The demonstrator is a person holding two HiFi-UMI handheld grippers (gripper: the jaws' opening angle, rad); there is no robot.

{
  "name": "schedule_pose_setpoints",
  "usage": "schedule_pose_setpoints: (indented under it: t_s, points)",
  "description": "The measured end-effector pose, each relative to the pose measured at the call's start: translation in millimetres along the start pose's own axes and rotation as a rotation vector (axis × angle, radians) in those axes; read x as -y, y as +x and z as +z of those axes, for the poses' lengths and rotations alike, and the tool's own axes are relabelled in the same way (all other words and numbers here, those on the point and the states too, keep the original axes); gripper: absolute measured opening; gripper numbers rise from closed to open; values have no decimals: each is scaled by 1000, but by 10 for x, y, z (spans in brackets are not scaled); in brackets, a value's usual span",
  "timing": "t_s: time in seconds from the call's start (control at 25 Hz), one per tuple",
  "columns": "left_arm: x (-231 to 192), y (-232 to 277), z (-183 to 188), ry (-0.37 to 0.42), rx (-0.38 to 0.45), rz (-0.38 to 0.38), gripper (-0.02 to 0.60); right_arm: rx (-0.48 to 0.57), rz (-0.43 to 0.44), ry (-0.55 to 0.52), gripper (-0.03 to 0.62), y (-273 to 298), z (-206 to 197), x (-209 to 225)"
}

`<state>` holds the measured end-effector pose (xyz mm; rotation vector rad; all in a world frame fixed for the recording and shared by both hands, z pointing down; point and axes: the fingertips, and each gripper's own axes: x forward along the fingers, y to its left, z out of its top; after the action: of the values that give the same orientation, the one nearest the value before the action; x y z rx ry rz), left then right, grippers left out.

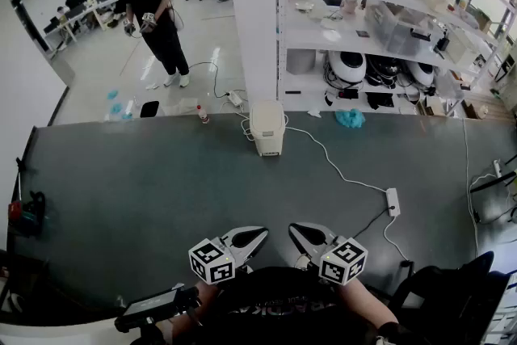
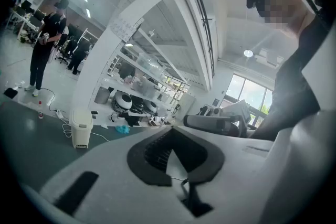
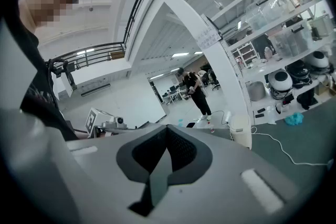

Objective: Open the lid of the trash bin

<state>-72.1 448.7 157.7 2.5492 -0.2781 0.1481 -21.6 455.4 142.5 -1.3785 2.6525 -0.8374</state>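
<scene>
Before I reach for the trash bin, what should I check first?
1. Trash bin upright, lid down, at the far edge of the table: ok.
2. Left gripper empty, jaws together: ok.
3. Right gripper empty, jaws together: ok.
4. Straight path to the bin free; the white cable and power strip lie off to the right: ok.
5. Grippers close to the bin: not ok, both sit by the near edge.
6. How the lid opens, by pressing or lifting: cannot tell.

table [image 1: 161, 198]: dark grey | trash bin [image 1: 266, 128]: far edge, upright | power strip [image 1: 393, 201]: right, on white cable [image 1: 339, 170]
</scene>
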Motion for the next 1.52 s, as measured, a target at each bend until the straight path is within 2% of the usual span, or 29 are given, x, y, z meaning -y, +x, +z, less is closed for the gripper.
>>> schedule_pose_setpoints:
  t_s: [0.6,0.84,1.08,1.52]
  points:
    - [-9,-10,14,0,3,1,-2,33,1,23,8,-29,40,39]
    - [-153,-66,116,3,33,44,-2,48,-21,28,8,-59,80,117]
    - [-301,-44,281,56,40,88,-2,65,-51,9,8,-84,214,270]
    - [-204,325,111,18,19,126,-2,58,-31,6,8,-311,342,652]
